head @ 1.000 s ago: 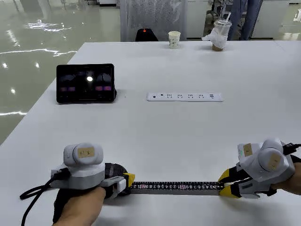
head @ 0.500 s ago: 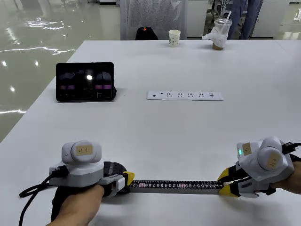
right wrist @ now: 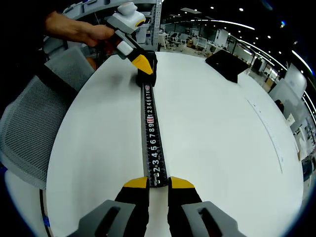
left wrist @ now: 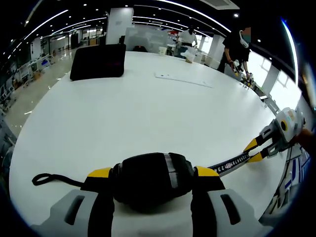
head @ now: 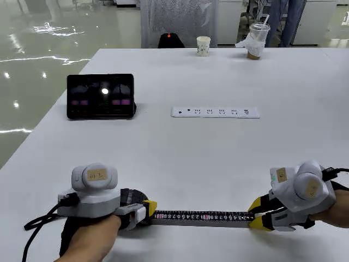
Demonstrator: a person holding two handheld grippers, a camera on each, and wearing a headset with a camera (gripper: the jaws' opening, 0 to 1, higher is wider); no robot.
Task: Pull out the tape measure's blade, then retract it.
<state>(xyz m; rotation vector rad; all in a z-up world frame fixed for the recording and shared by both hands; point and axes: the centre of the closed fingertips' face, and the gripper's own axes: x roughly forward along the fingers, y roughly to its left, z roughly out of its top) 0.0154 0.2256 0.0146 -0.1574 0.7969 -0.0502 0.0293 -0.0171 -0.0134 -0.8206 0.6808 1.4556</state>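
The black tape measure case (head: pixel 133 201) rests near the table's front edge with my left gripper (head: pixel 143 210) shut on it. In the left gripper view the case (left wrist: pixel 150 180) sits between the yellow-tipped jaws of the left gripper (left wrist: pixel 154 173), and its strap (left wrist: pixel 47 177) trails left. The blade (head: pixel 202 216) lies flat on the table, running right to my right gripper (head: pixel 256 214), which is shut on its end. In the right gripper view the right gripper (right wrist: pixel 158 182) pinches the blade (right wrist: pixel 150 133), which leads straight to the case (right wrist: pixel 146 69).
A dark tablet (head: pixel 101 96) stands at the left of the white table (head: pixel 218 153), and a white power strip (head: pixel 215 112) lies mid-table. A paper cup (head: pixel 203 45) and a wrapped plastic cup (head: pixel 253 41) stand at the far edge. A mesh chair (right wrist: pixel 24 128) is beside the table.
My right gripper has moved a little left toward the case, so the exposed blade is slightly shorter. The left gripper and case have stayed put.
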